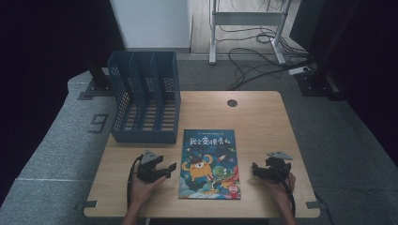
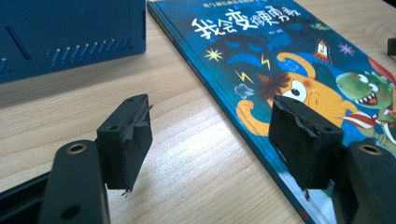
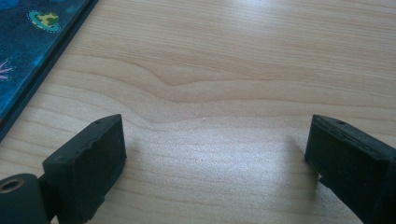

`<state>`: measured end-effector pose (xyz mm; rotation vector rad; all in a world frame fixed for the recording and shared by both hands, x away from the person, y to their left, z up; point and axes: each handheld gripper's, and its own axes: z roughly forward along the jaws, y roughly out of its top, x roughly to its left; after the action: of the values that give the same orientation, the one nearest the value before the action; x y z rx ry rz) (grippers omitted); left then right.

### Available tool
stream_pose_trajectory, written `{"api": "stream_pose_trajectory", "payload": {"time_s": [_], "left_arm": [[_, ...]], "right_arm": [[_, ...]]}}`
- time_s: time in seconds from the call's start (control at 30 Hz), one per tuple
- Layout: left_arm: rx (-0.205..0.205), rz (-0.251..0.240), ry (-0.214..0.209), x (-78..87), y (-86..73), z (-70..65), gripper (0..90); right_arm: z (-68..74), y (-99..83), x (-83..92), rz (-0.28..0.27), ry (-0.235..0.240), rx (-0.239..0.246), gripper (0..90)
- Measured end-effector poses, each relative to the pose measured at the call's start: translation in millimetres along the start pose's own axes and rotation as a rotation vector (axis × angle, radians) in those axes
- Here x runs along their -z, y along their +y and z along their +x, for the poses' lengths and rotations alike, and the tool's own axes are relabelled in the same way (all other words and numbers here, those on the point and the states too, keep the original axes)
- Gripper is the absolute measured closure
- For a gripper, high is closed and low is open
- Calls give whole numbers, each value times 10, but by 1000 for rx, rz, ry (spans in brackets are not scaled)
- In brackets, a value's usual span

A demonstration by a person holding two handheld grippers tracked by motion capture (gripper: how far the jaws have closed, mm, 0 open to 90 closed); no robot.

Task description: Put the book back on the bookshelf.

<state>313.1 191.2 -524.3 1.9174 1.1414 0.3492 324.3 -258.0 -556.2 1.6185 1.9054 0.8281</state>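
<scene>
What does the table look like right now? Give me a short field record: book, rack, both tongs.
book: picture book, flat, cover up, centre of the wooden table, near the front edge
rack: blue file rack, upright, rear left of the table, apart from the book, no contents visible
left tongs: open, nothing between the jaws, low beside the book's left edge, pointing toward it
right tongs: open, nothing between the jaws, low over bare wood right of the book
contact: neither tongs grips the book
</scene>
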Motion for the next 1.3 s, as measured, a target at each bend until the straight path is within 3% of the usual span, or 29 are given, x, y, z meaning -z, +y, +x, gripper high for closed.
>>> {"api": "stream_pose_trajectory", "payload": {"time_s": [0.77, 0.93, 1.1, 1.3], "left_arm": [[-2, 1, -2, -31, 36, -29, 288], [-13, -1, 3, -42, 30, -56, 288], [-10, 4, 9, -52, 24, -54, 287], [-5, 3, 6, -43, 22, -53, 287]], "right_arm": [[11, -24, 36, -11, -29, -35, 96], [-31, -3, 74, -5, 4, -73, 126], [-45, 33, 128, -40, 17, -87, 128], [20, 83, 224, -86, 31, -60, 142]]}}
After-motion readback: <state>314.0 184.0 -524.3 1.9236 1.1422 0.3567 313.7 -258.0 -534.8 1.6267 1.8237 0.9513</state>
